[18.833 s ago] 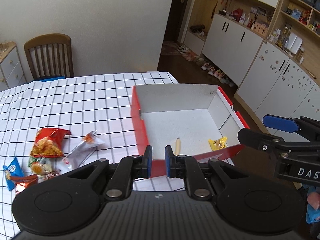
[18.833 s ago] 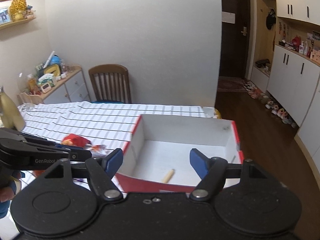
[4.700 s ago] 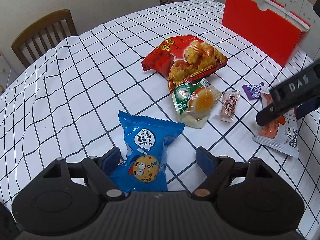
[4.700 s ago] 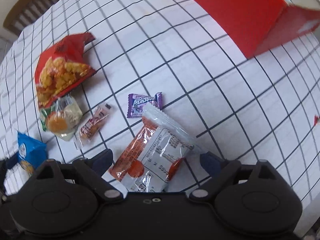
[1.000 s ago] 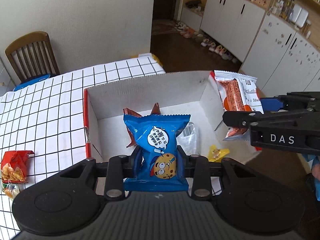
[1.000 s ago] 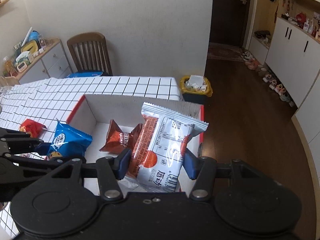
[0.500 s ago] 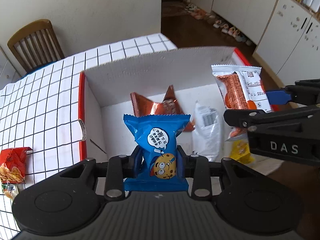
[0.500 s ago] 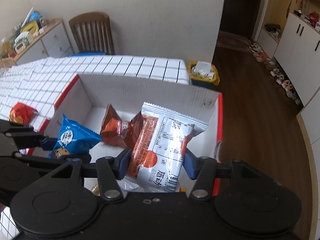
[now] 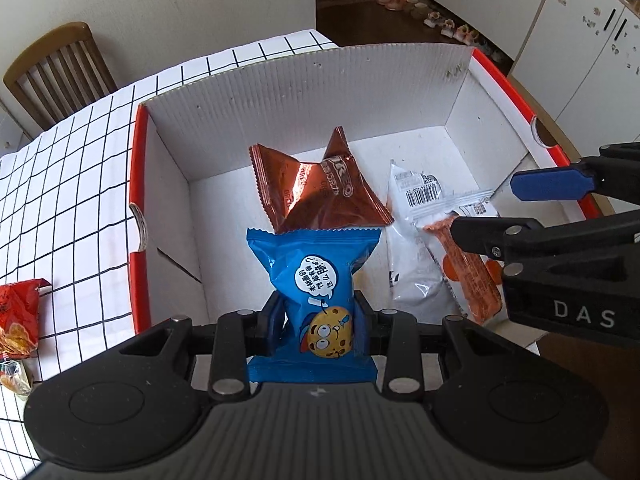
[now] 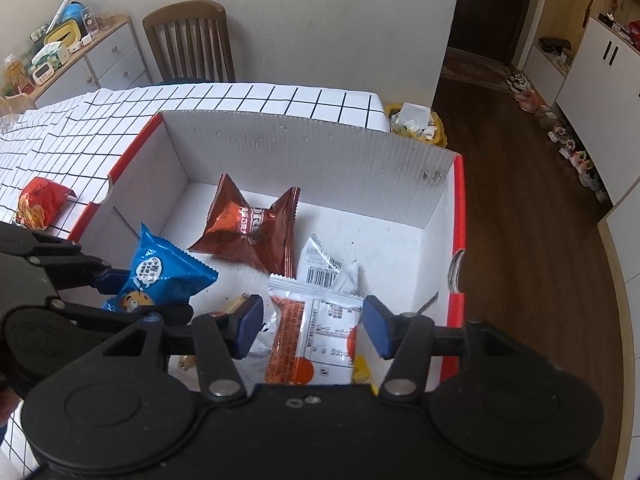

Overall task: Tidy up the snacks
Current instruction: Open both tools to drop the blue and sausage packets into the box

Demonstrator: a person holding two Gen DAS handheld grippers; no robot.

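Observation:
A red-rimmed white cardboard box [image 9: 138, 168] [image 10: 460, 208] fills the middle of both views. My left gripper [image 9: 318, 314] is shut on a blue cookie packet [image 9: 320, 276] [image 10: 160, 276], held upright just above the box's near left part. My right gripper [image 10: 312, 328] [image 9: 486, 206] is open over the near right part. An orange-and-white packet [image 10: 316, 336] [image 9: 468, 268] lies below it, free of both pads. On the box floor sit a brown foil packet [image 9: 320, 188] [image 10: 252, 224] and a white barcoded packet [image 9: 412, 240] [image 10: 324, 264].
A red snack bag [image 9: 18, 316] [image 10: 38, 200] lies on the checked tablecloth [image 9: 80, 184] left of the box. A small yellow candy [image 10: 362, 372] sits at the box's near wall. A wooden chair [image 10: 188, 40] stands behind the table, a yellow bin [image 10: 416, 124] beyond its far corner.
My right gripper has opened and let go of the orange-and-white packet, which now lies in the box. Both grippers have come lower and closer to the box. The left still holds the blue packet.

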